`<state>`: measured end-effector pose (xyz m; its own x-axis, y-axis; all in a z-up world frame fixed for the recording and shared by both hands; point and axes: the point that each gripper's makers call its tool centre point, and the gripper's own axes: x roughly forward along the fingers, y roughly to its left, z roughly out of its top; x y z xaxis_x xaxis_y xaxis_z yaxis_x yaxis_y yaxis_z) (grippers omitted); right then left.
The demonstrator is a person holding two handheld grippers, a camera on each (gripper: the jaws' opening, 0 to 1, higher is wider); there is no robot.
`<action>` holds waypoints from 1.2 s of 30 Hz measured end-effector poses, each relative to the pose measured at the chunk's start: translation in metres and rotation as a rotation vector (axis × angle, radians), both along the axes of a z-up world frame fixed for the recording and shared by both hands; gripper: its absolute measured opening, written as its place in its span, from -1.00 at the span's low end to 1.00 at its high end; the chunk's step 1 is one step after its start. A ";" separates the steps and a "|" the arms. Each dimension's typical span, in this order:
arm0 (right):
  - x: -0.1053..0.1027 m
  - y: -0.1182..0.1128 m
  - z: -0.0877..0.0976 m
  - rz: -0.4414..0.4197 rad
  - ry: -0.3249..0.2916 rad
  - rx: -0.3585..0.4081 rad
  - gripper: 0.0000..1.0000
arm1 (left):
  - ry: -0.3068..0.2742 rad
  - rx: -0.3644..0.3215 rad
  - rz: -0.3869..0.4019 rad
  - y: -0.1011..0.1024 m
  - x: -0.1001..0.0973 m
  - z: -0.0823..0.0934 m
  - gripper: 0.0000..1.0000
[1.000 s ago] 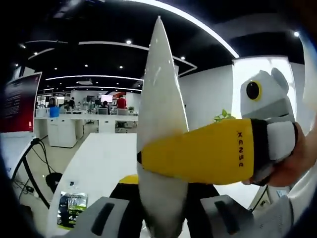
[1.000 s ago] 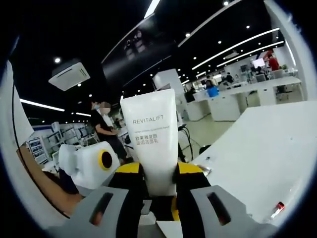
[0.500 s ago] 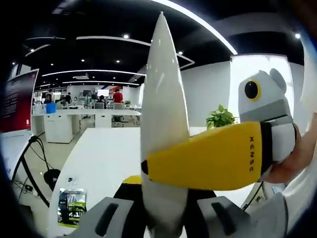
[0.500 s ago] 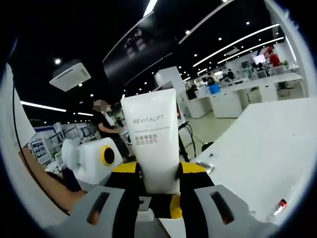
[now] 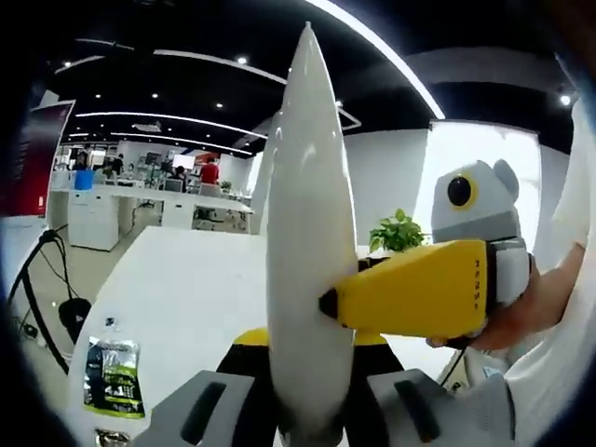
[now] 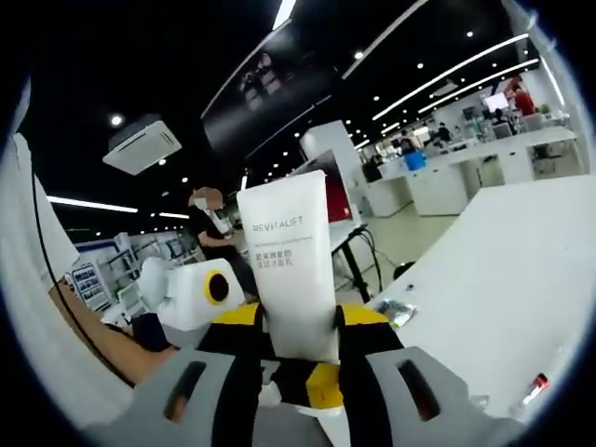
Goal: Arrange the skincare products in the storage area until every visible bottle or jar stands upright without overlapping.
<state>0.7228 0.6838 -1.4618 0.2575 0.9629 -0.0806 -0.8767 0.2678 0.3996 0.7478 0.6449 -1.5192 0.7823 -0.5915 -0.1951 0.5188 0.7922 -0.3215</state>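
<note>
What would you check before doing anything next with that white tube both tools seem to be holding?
1. Left gripper closed on the white tube: ok, the tube rises between its jaws.
2. Right gripper closed on the same tube: ok, the yellow jaws pinch its lower part.
3. Tube pointing up along the jaws: ok in both views; whether that is truly upright in the room, cannot tell.
4. Storage area in sight: not ok, just the white table and office beyond.
5. Other bottles or jars located: cannot tell.
6. Table free of clutter: not ok, a green packet lies there.
</note>
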 end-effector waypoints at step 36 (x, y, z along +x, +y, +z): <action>-0.047 -0.031 0.032 0.508 0.018 0.109 -0.77 | 0.066 -0.102 -0.642 -0.075 -0.091 -0.008 -0.56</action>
